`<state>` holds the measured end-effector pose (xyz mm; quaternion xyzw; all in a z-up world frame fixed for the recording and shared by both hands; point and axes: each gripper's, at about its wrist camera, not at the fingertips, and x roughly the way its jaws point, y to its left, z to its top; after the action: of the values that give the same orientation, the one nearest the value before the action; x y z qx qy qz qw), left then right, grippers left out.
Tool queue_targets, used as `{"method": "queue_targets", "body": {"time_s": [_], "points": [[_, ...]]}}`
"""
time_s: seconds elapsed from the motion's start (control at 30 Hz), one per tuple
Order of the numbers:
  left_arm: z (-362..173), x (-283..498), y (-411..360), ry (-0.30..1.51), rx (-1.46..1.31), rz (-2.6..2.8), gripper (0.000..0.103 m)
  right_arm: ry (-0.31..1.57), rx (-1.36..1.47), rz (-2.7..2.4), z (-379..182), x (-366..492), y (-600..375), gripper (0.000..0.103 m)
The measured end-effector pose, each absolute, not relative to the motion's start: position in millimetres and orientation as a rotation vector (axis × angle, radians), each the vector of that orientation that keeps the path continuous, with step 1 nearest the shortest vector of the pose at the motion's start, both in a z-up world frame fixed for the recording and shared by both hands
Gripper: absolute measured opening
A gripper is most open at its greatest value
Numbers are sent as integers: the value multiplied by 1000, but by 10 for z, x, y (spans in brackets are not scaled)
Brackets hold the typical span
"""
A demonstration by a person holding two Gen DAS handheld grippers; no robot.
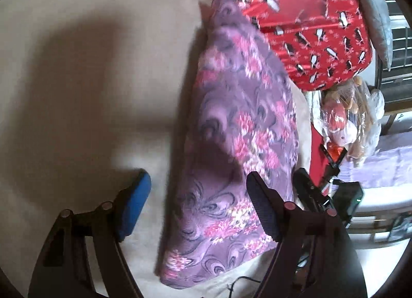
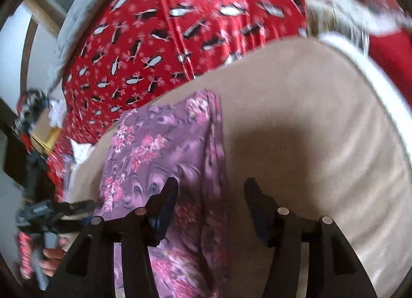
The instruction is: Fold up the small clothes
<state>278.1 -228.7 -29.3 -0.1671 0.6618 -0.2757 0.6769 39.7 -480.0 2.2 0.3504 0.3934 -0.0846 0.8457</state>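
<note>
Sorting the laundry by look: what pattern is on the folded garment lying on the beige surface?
Purple garment with pink floral and swirl print; clearest in the left wrist view.

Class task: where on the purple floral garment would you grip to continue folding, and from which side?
Grip the purple floral garment at its long folded edge, coming from the bare beige surface side. That edge lies straight and exposed; the other side is crowded by the red penguin-print fabric.

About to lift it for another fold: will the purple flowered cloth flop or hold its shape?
The purple flowered cloth probably flops: it lies flat with soft creases on the beige surface. Likely light, being thin. Its folded layers may slide apart if pinched at one edge.
</note>
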Motion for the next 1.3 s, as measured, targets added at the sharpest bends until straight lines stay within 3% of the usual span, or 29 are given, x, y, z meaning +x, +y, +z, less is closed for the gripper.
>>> {"method": "queue_targets", "body": {"time_s": [0.1, 0.17, 0.27, 0.37, 0.43, 0.5, 0.6, 0.7, 1.03, 1.3], "points": [[-252, 2746, -2431, 1484, -340, -637, 84, 835, 854, -59, -191, 456, -4771, 58], [-280, 2772, -2491, 1499, -356, -634, 85, 825, 821, -29, -190, 516, -4675, 65], [-331, 2862, -2593, 1543, -396, -651, 96, 835, 820, 11, -198, 691, -4612, 66], [-343, 2921, -2621, 1583, -454, -689, 98, 855, 797, 14, -202, 817, -4581, 63], [-316, 2915, -2613, 1568, -438, -671, 85, 856, 769, 1, -190, 863, -4555, 45], [-302, 2897, -2611, 1550, -373, -644, 48, 855, 724, -13, -159, 856, -4518, 34], [-272, 2872, -2531, 1531, -374, -627, 28, 846, 646, -37, -57, 808, -4460, 26], [-200, 2832, -2474, 1511, -394, -634, 24, 845, 572, -78, 85, 812, -4327, 24], [455, 2339, -2064, 1387, -333, -664, 24, 791, 473, -95, 700, 487, -3791, 24], [776, 1801, -1418, 1323, -263, -604, 24, 787, 497, -13, 799, 138, -3089, 23]]}}
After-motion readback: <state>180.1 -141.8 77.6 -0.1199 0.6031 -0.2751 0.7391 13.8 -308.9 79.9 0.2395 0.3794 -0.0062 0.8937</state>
